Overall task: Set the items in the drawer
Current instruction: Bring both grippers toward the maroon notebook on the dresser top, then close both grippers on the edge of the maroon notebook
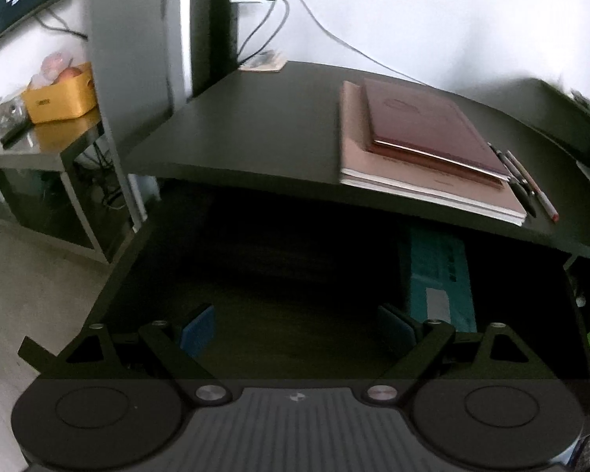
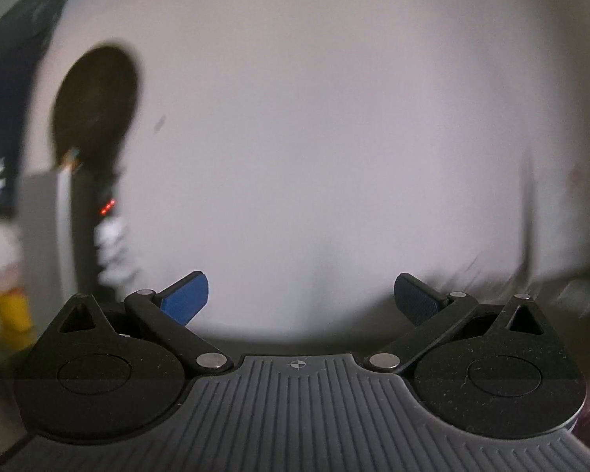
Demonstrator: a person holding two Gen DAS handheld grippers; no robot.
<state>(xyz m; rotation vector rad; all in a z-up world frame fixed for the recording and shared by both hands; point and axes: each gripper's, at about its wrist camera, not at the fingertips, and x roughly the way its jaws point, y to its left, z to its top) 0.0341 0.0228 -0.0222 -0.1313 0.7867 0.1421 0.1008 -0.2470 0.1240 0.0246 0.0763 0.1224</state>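
Note:
In the left wrist view a dark drawer point(image 1: 137, 271) stands pulled open under a black desk point(image 1: 255, 133). A teal box point(image 1: 440, 275) lies inside it at the right. On the desk, a maroon notebook point(image 1: 428, 129) lies on a pink notebook point(image 1: 373, 165), with pens point(image 1: 527, 181) beside them at the right. My left gripper point(image 1: 299, 330) is open and empty above the drawer's front. My right gripper point(image 2: 301, 301) is open and empty, facing a blurred white wall.
A yellow box point(image 1: 61, 96) with fruit sits on a side table point(image 1: 39, 153) at the left. Cables point(image 1: 314, 19) run down the wall behind the desk. A dark round object point(image 2: 94, 102) and a monitor edge point(image 2: 4, 90) show at the right wrist view's left.

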